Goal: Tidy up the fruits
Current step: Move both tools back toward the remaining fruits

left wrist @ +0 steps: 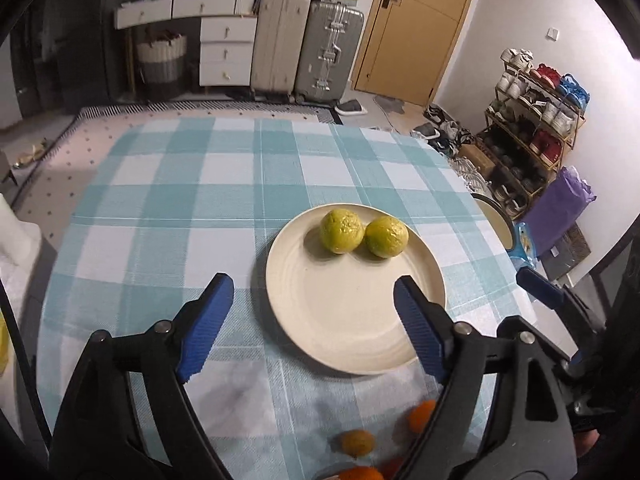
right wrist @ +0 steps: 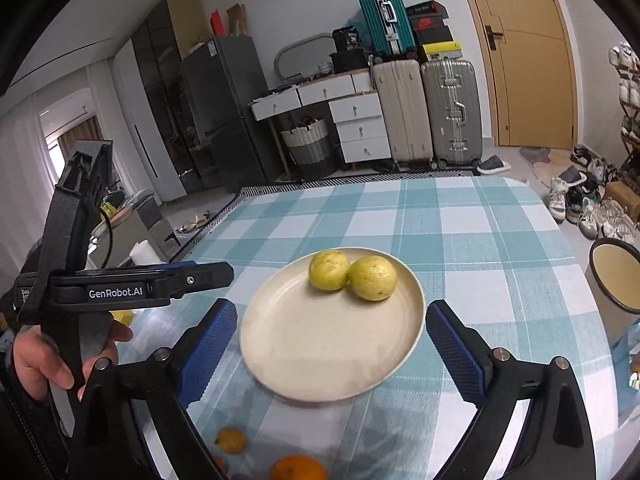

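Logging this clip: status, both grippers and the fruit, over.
Left gripper open, empty; right gripper open, empty. Two yellow-green fruits touching on cream plate. Orange fruits loose on near tablecloth. Nothing in the way.

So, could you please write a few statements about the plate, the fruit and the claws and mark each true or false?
1. Two yellow-green fruits lie on the plate. True.
2. Those two fruits sit far apart. False: they lie side by side, touching or nearly so.
3. The left claw is open and empty. True.
4. The right claw grips an orange. False: it is open and holds nothing.
5. Orange fruits lie on the cloth, off the plate. True.
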